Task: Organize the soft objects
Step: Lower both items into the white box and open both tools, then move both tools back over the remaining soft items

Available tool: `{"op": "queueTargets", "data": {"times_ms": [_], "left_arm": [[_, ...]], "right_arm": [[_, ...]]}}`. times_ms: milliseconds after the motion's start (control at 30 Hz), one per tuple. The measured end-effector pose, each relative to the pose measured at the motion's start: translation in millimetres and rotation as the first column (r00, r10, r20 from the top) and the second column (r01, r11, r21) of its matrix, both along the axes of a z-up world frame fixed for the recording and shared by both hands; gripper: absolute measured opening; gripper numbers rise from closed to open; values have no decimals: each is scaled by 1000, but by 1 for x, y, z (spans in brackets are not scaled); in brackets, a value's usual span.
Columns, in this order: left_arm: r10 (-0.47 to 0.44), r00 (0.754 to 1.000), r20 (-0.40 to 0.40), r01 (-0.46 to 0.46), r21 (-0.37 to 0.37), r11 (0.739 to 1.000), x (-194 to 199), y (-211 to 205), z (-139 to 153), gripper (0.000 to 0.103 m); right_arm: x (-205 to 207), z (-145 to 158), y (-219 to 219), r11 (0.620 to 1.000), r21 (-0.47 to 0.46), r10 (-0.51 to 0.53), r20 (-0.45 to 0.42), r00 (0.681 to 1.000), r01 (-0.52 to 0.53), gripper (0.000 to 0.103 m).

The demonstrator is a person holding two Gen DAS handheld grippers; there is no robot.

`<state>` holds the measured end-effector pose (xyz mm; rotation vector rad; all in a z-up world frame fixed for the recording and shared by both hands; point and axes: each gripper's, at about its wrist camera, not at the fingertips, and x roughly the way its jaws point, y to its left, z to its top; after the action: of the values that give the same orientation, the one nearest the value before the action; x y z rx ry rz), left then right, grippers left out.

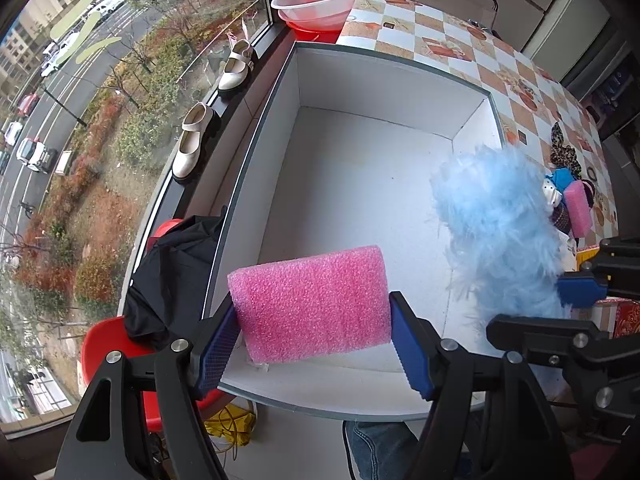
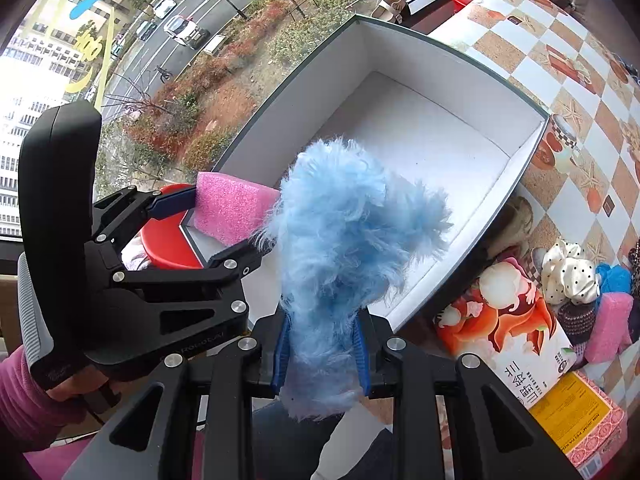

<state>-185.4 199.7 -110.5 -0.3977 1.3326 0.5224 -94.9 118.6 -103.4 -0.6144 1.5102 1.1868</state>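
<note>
1. Your counter [image 1: 452, 36], under its checkered cloth, carries the big white box [image 1: 384, 92], which stands open-topped with its long side close along the window sill. Take the box as your landmark.
2. The floor of the box is bare white all the way to its far wall, so you have open room inside it. Its grey rim is the edge to mind: the near rim lies just below both of your tools.
3. Your right tool [image 2: 320, 354] is clamped narrow on the base of the fluffy blue duster [image 2: 352, 216]. Its plume stands up over the near right part of the box and overlaps the right wall in the left wrist view.
4. Your left tool [image 1: 314, 344] is spread fairly wide, with both blue pads pressed on the ends of the pink sponge [image 1: 312, 304]. The sponge sits above the near left corner of the box, inside the rim.
5. Beyond the right wall of the box, the counter is crowded: a printed tissue pack [image 2: 508, 320], a second pink sponge [image 2: 610, 326], a polka-dot scrunchie [image 2: 570, 274] and other small soft pieces lie bunched together there.
6. Left of the box, two cream shoes [image 1: 196, 140] rest on the sill.
</note>
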Motion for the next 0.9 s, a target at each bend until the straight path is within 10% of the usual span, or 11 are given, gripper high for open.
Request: {"op": "queueTargets", "data": {"times_ms": [300, 533, 900], "left_arm": [[-1, 999, 55, 3, -30, 1000, -1, 7, -4, 76], [105, 987, 119, -85, -160, 983, -12, 27, -9, 80], [140, 978, 157, -121, -128, 984, -8, 27, 7, 80]], "right_arm": [[1, -4, 13, 1000, -14, -2, 14, 1000, 2, 32], [15, -2, 8, 997, -40, -60, 86, 995, 63, 103], [24, 23, -3, 997, -3, -76, 229, 971, 78, 103]]}}
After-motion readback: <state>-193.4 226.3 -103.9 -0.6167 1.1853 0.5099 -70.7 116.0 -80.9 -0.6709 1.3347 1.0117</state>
